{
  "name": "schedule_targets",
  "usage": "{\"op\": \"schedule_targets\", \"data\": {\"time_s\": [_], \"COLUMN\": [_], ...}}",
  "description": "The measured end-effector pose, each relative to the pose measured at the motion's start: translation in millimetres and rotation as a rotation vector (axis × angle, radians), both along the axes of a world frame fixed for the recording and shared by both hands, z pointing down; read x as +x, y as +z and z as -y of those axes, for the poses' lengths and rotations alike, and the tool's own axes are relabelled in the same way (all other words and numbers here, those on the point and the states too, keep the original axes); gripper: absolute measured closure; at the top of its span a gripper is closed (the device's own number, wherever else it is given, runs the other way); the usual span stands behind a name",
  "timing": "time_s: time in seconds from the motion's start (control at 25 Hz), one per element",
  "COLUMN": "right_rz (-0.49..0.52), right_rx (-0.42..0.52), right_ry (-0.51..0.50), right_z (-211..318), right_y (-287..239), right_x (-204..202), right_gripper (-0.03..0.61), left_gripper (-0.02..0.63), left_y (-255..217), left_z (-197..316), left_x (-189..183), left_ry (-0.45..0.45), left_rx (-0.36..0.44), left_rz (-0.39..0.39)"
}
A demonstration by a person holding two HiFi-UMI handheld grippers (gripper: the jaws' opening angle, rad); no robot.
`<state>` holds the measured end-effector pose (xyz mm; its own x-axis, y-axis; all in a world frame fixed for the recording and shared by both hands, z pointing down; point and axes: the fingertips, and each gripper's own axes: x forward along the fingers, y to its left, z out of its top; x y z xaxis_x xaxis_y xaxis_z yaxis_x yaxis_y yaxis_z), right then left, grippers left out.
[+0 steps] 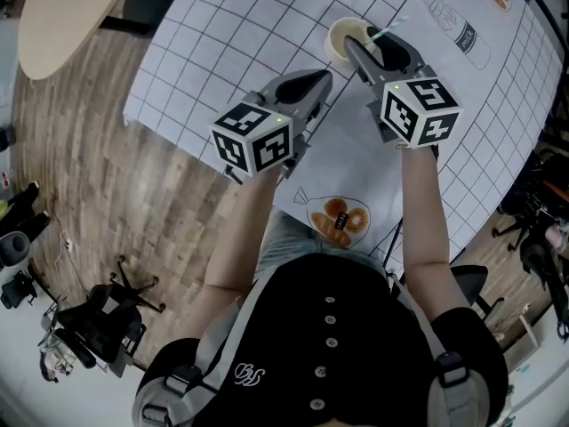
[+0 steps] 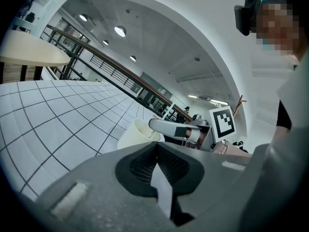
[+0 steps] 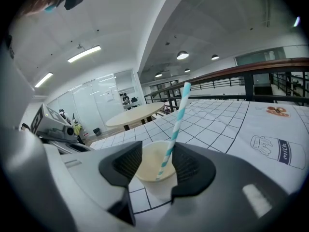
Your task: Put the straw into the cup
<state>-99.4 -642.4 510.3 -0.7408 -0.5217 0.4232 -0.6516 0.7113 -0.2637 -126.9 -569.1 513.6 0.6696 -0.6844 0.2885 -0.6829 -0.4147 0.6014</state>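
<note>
A cream paper cup [image 1: 340,39] stands on the white grid-printed tablecloth [image 1: 222,52] at the far side. A blue-and-white striped straw [image 3: 177,120] stands tilted inside the cup [image 3: 153,174], its top leaning away. My right gripper [image 3: 158,164] is open, its pads on either side of the cup mouth; the straw rests close to the right pad with a gap at the left pad. In the head view the right gripper [image 1: 373,48] reaches over the cup. My left gripper [image 1: 318,82] hangs just left of it, shut on a white paper strip [image 2: 163,190].
The cloth carries printed pictures: a milk bottle [image 1: 462,32] at the far right and a plate of doughnuts [image 1: 340,219] near the front edge. A round wooden table [image 1: 62,16] stands at the far left. Chair bases [image 1: 124,296] sit on the wooden floor.
</note>
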Motion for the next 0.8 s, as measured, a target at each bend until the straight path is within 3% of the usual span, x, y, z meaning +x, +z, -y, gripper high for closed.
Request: {"op": "schedule_targets", "data": {"time_s": [0.32, 0.8], "right_rz": [0.006, 0.05], "right_rx": [0.017, 0.012], "right_ry": [0.043, 0.139], "right_z": [9, 14], "right_y": [-2, -19], "right_x": [5, 19], "right_gripper": [0.332, 0.307], "left_gripper": [0.615, 0.615], "left_y": [-5, -23], "left_z": [-1, -8], "left_x": [-1, 2], "left_ry": [-0.002, -0.002], "left_rx": [0.004, 0.039], "left_rz": [0.013, 0.031]}}
